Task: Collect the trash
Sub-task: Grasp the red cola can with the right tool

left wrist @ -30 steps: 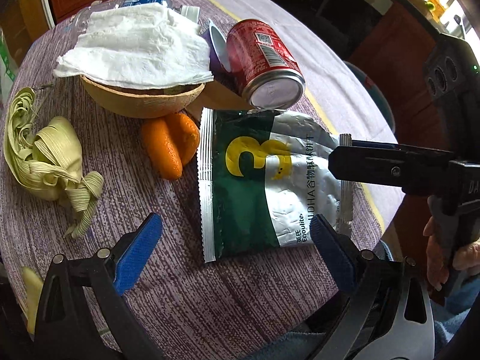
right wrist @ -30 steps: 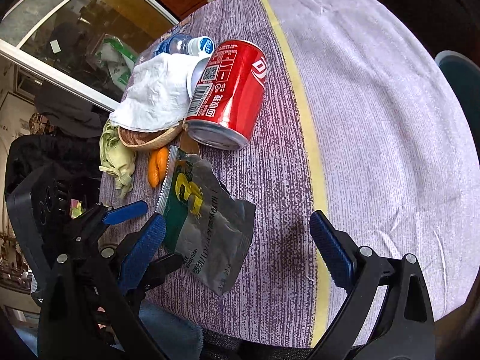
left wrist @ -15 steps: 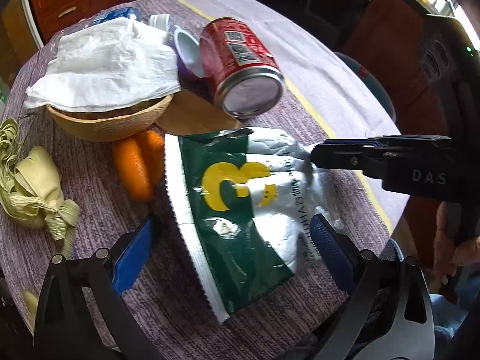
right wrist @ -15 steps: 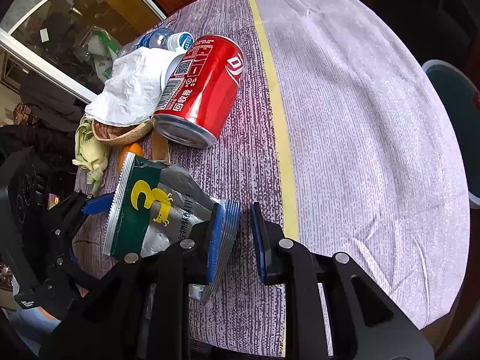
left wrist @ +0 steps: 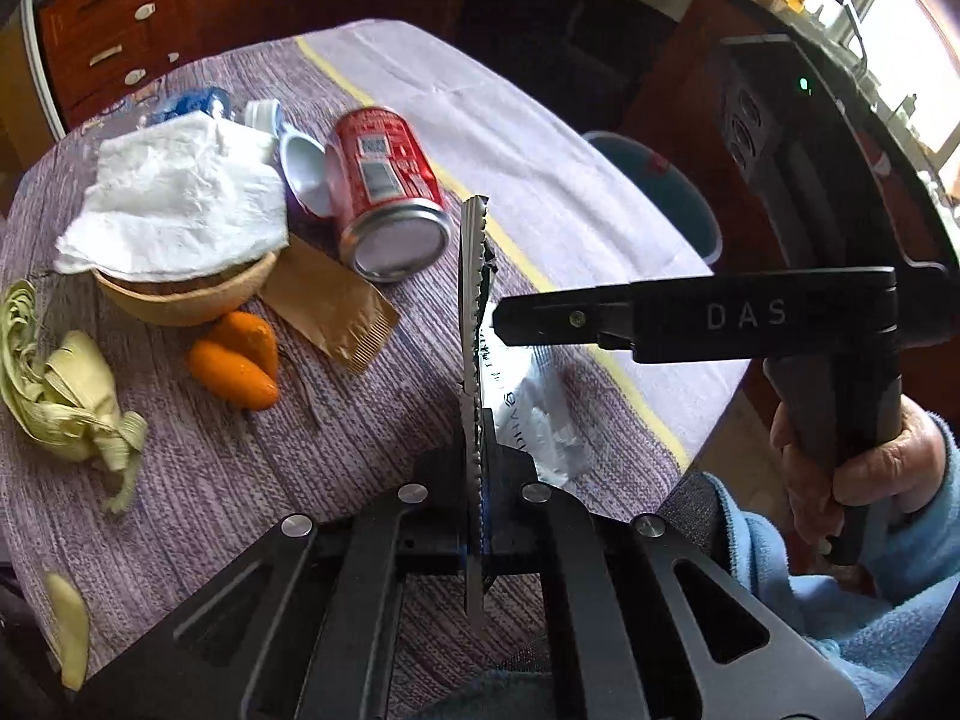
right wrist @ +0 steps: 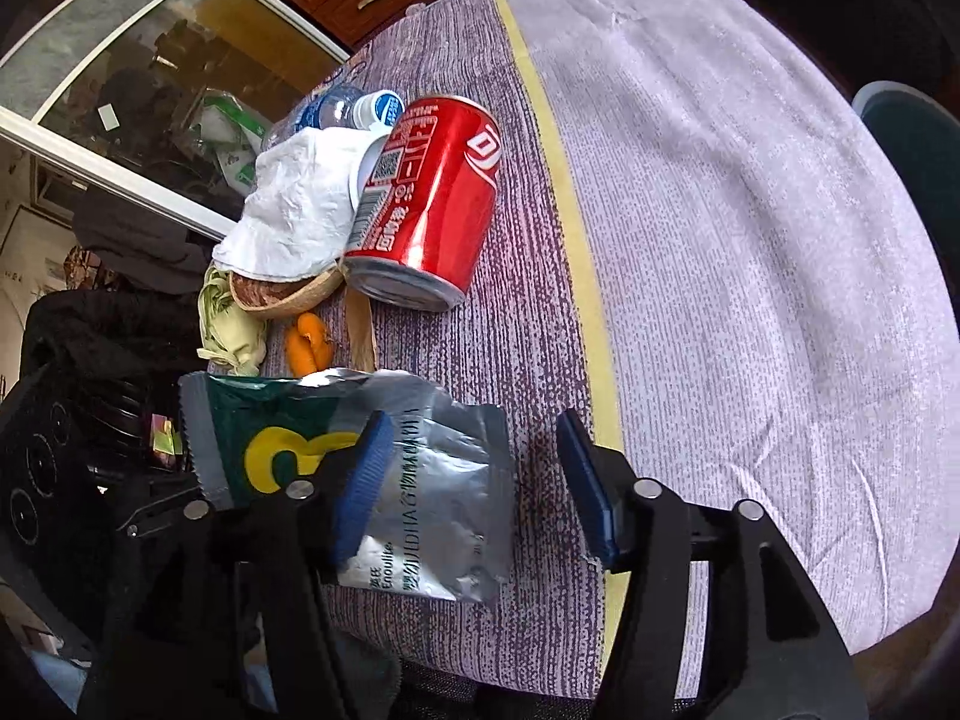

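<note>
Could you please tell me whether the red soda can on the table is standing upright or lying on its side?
The red soda can is lying on its side: its round end faces the camera and its printed wall rests along the tablecloth.

Wooden drawers [left wrist: 114, 54] behind cloth-covered table [right wrist: 750, 240]

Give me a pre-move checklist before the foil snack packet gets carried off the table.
1. Left tool shut on green-and-silver foil snack packet at its serrated edge: ok.
2. Right tool releasing: jaws opening, one pad still over the packet: not ok.
3. Packet lifted off the striped tablecloth: cannot tell.
4. Red drink can lying apart from the packet: ok.
5. Teal bin beyond the table, opening unblocked: cannot tell.
</note>
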